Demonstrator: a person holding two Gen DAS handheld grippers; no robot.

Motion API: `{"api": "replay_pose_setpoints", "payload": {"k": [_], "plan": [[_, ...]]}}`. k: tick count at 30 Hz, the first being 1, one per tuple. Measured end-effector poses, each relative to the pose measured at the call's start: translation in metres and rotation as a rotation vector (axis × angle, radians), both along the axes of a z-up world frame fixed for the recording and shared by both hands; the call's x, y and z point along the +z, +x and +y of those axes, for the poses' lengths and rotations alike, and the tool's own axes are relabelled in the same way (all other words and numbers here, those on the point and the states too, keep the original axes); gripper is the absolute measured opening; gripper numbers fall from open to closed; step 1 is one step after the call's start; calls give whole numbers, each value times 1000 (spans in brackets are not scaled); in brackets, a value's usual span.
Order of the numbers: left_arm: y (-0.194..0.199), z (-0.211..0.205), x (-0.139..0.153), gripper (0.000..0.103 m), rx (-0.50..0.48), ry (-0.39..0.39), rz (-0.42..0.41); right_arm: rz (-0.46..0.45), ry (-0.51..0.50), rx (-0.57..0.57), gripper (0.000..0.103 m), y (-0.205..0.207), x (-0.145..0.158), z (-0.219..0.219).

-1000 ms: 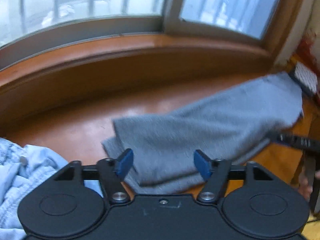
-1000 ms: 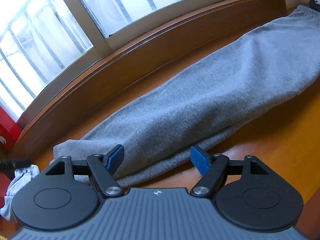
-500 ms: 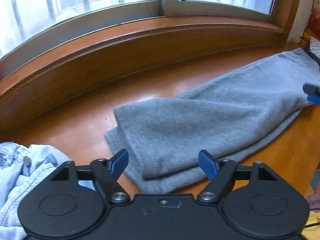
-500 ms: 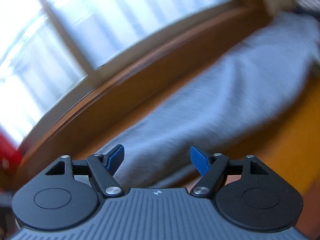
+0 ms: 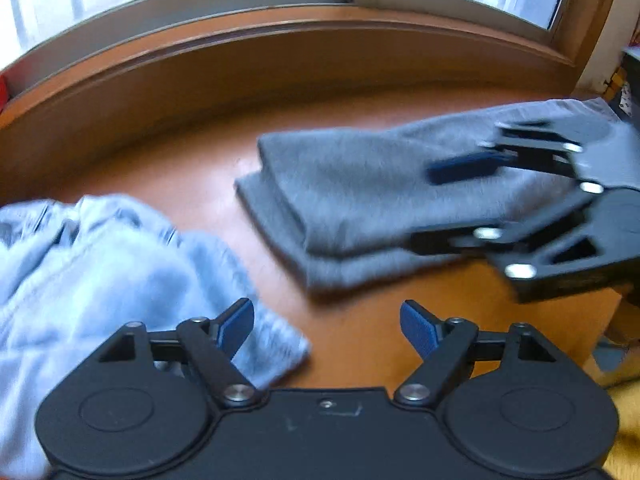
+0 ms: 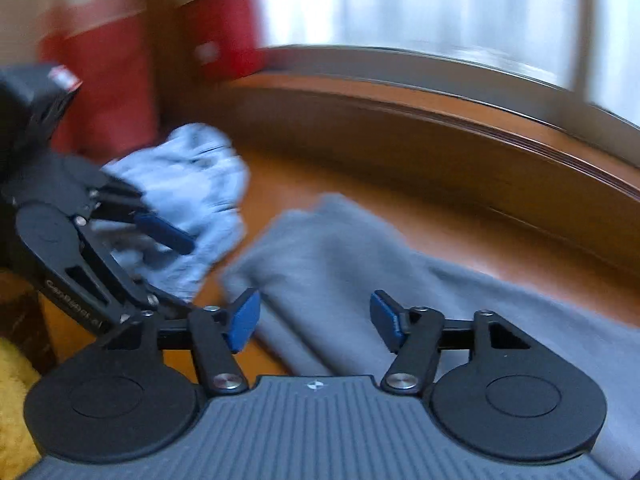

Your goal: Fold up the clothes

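Observation:
A grey garment (image 5: 360,188) lies folded lengthwise on the wooden sill; it also shows in the right wrist view (image 6: 360,264). A light blue garment (image 5: 100,264) lies crumpled to its left, also seen in the right wrist view (image 6: 188,196). My left gripper (image 5: 326,326) is open and empty, above bare wood by the blue garment's edge. My right gripper (image 6: 314,320) is open and empty, over the near end of the grey garment. Both views are blurred by motion.
The wooden sill (image 5: 200,168) runs under a curved window frame (image 5: 280,12). A red container (image 6: 224,32) stands at the far left end. Something yellow (image 6: 16,400) lies below the sill's front edge.
My right gripper has swung left along the grey garment toward its near end and now shows in the left view. My left gripper has shifted left, so the blue garment fills more of its view.

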State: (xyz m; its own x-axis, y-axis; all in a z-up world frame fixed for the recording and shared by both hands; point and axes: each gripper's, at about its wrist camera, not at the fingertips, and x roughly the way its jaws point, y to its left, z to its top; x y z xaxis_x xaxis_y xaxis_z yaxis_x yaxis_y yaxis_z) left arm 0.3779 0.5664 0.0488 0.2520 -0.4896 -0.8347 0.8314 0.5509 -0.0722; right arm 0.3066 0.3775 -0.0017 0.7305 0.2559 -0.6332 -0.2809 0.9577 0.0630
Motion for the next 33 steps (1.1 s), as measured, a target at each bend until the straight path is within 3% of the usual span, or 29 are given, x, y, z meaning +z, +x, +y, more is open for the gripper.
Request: {"api": "replay_pose_setpoints", "payload": {"k": [5, 7, 8, 20, 23, 26, 28, 31, 33], "plan": [[0, 17, -2, 79, 33, -13, 23, 10, -97, 92, 58, 30, -15, 40], [2, 22, -2, 79, 47, -22, 29, 25, -164, 94, 42, 36, -21, 52], [3, 24, -2, 79, 49, -27, 33, 34, -200, 94, 40, 38, -24, 57], [4, 22, 0, 79, -20, -38, 45, -45, -306, 101, 40, 25, -32, 62], [4, 21, 1, 79, -40, -42, 43, -18, -256, 75, 40, 31, -32, 54], [2, 20, 2, 79, -53, -42, 42, 38, -137, 11, 28, 41, -31, 43], [1, 21, 3, 80, -55, -39, 41, 63, -60, -58, 12, 46, -29, 33], [1, 24, 3, 80, -55, -38, 42, 105, 180, -186, 9, 49, -26, 2], [1, 27, 4, 80, -51, -39, 40, 79, 367, -261, 8, 44, -19, -21]]}}
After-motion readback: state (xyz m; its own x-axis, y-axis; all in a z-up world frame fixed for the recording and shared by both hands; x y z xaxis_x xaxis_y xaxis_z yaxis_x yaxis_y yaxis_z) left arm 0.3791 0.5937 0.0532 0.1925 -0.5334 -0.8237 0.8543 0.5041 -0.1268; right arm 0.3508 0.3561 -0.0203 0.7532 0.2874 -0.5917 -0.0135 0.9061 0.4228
